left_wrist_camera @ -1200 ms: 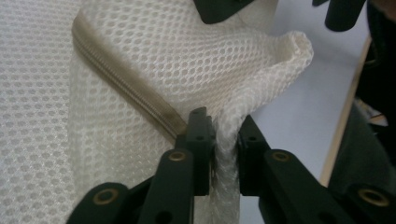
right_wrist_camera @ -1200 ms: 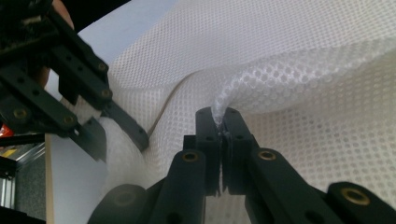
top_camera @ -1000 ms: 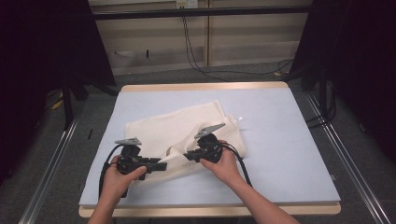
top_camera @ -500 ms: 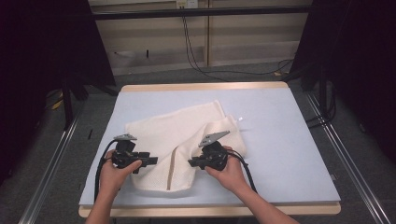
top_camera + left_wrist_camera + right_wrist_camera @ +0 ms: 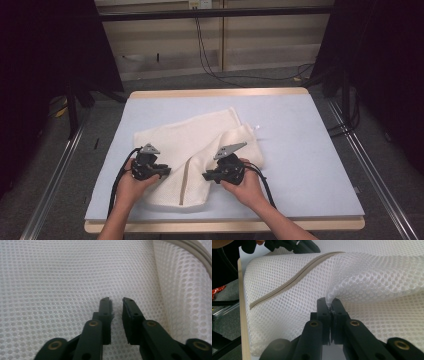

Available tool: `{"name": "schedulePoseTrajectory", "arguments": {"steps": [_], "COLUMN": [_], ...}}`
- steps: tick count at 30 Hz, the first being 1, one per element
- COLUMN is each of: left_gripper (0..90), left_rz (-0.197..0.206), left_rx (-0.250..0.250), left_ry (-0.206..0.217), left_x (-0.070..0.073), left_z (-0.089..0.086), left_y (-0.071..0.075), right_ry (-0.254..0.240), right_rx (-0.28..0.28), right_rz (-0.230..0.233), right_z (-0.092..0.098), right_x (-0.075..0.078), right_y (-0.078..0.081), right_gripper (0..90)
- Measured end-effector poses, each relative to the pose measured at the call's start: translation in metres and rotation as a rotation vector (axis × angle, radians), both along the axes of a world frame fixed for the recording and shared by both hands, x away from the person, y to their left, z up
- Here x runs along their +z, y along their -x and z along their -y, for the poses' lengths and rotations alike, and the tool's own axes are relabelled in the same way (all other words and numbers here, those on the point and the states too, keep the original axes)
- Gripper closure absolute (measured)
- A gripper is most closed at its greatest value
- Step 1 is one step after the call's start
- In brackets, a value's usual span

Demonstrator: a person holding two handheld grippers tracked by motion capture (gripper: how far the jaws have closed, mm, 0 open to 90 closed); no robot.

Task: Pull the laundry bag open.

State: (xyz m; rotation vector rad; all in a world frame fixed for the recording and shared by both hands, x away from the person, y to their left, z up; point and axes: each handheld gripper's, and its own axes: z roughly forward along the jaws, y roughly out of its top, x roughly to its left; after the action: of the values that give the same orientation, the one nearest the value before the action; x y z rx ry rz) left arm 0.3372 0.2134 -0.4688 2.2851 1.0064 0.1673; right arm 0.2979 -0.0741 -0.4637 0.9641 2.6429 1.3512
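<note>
Item: white mesh cloth (image 5: 200, 150), lying crumpled toward my near edge of the counter (image 5: 310, 165), its long axis running to the far-right. My right tongs (image 5: 329, 302) are clamped on a raised fold; my left tongs (image 5: 116, 301), just closing, stand slightly apart, flat cloth directly ahead, nothing between.

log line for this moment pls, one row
right gripper: shut on mesh cloth | left gripper: jaws just closing, small gap, over cloth | table

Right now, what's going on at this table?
A person works a white mesh cloth on the pale blue table with a gripper in each hand. The right gripper is shut on a pinched-up fold of the mesh. The left gripper lies over a flat stretch; its jaws have just been closing, but a narrow gap remains and no fabric sits between them. A beige seam runs across the cloth.
</note>
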Motion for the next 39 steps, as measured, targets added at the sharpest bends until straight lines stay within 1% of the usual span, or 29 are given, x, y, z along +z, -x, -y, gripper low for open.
{"name": "schedulePoseTrajectory", "arguments": {"steps": [1,2,3,5,6,7,9,10,12,13,14,16,17,18,19,20,21,22,23,24,25,26,28,29,33,34,36,38,39], "left_gripper": [83.6,88.6,90.0,90.0,86.6,79.2,63.9,56.8,40.4,36.6,35.7,34.7,34.3,34.1,37.3,40.1,45.8,55.9,66.5,75.6,78.3,81.2,84.6,85.2,86.5,86.5,86.5,86.5,86.3], "left_rz": [-0.005,-0.028,-0.046,-0.058,-0.059,-0.051,0.012,0.037,0.019,0.004,-0.006,-0.037,-0.068,-0.057,-0.043,-0.032,-0.016,-0.040,-0.091,-0.102,-0.103,-0.126,-0.117,-0.087,-0.033,-0.017,0.027,0.050,0.034], "left_rx": [0.009,0.009,0.027,0.044,0.055,0.075,0.104,0.150,0.217,0.244,0.261,0.261,0.258,0.264,0.279,0.265,0.256,0.249,0.249,0.234,0.246,0.252,0.266,0.309,0.385,0.397,0.445,0.479,0.480], "left_ry": [-0.001,0.004,0.026,0.040,0.039,0.050,0.019,0.019,0.037,0.034,0.015,0.036,0.000,-0.011,-0.018,-0.057,-0.088,-0.060,0.003,-0.006,-0.013,0.000,0.008,0.026,0.044,0.043,0.051,0.066,0.079], "left_x": [0.000,0.001,0.001,0.001,0.003,0.004,0.010,0.012,0.016,0.016,0.016,0.011,0.006,0.005,0.004,0.005,0.006,0.007,0.007,0.007,0.007,0.008,0.007,0.006,0.005,0.006,0.009,0.011,0.011], "left_z": [0.001,0.001,0.001,-0.002,-0.004,-0.006,-0.014,-0.019,-0.035,-0.043,-0.050,-0.055,-0.054,-0.053,-0.052,-0.050,-0.046,-0.045,-0.043,-0.043,-0.039,-0.039,-0.039,-0.037,-0.043,-0.044,-0.047,-0.052,-0.053], "left_y": [-0.001,-0.002,-0.003,-0.004,-0.004,-0.003,0.000,0.002,0.002,0.003,0.005,0.009,0.011,0.013,0.014,0.015,0.016,0.016,0.014,0.013,0.012,0.009,0.004,0.000,-0.020,-0.024,-0.033,-0.039,-0.039], "right_ry": [-0.002,-0.005,-0.005,-0.005,-0.004,-0.003,-0.002,-0.004,-0.004,-0.001,0.002,0.002,0.002,0.004,0.003,0.003,0.003,0.005,0.007,0.011,0.009,0.010,0.002,0.006,-0.006,-0.005,0.000,0.006,0.010], "right_rx": [0.000,-0.001,-0.002,-0.003,0.002,0.004,0.004,0.005,0.004,0.002,0.002,0.002,0.002,0.001,0.002,0.002,0.001,0.002,0.000,0.000,-0.004,-0.003,-0.003,-0.006,-0.004,-0.006,-0.001,0.002,0.002], "right_rz": [0.000,-0.002,-0.006,-0.008,-0.006,-0.003,-0.003,-0.004,-0.002,-0.003,0.000,0.001,0.002,-0.001,0.000,0.003,0.005,0.009,0.012,0.018,0.015,0.013,0.009,0.012,0.023,0.028,0.046,0.061,0.068], "right_z": [0.000,0.000,0.000,0.000,0.000,0.000,0.000,0.000,0.000,0.000,0.000,0.000,0.000,-0.001,-0.001,-0.001,-0.001,-0.001,-0.001,-0.001,0.000,0.000,0.001,0.001,0.003,0.004,0.006,0.007,0.007], "right_x": [0.000,0.000,0.000,0.000,0.000,0.001,0.001,0.001,0.001,0.001,0.001,0.001,0.001,0.001,0.001,0.001,0.001,0.001,0.001,0.001,0.001,0.001,0.001,0.002,0.006,0.008,0.011,0.014,0.014], "right_y": [0.000,0.000,0.000,0.000,0.000,-0.001,-0.001,-0.001,-0.001,-0.001,0.000,0.000,0.000,0.000,0.000,-0.001,-0.001,-0.001,-0.001,-0.001,-0.001,-0.002,-0.004,-0.005,-0.008,-0.008,-0.006,-0.004,-0.001], "right_gripper": [87.8,87.8,87.8,87.8,87.8,87.8,87.8,87.8,87.8,87.8,87.8,87.8,87.8,87.8,87.8,87.8,87.8,87.8,87.8,87.8,87.8,87.8,87.8,87.8,87.8,87.9,87.9,87.9,87.9]}}
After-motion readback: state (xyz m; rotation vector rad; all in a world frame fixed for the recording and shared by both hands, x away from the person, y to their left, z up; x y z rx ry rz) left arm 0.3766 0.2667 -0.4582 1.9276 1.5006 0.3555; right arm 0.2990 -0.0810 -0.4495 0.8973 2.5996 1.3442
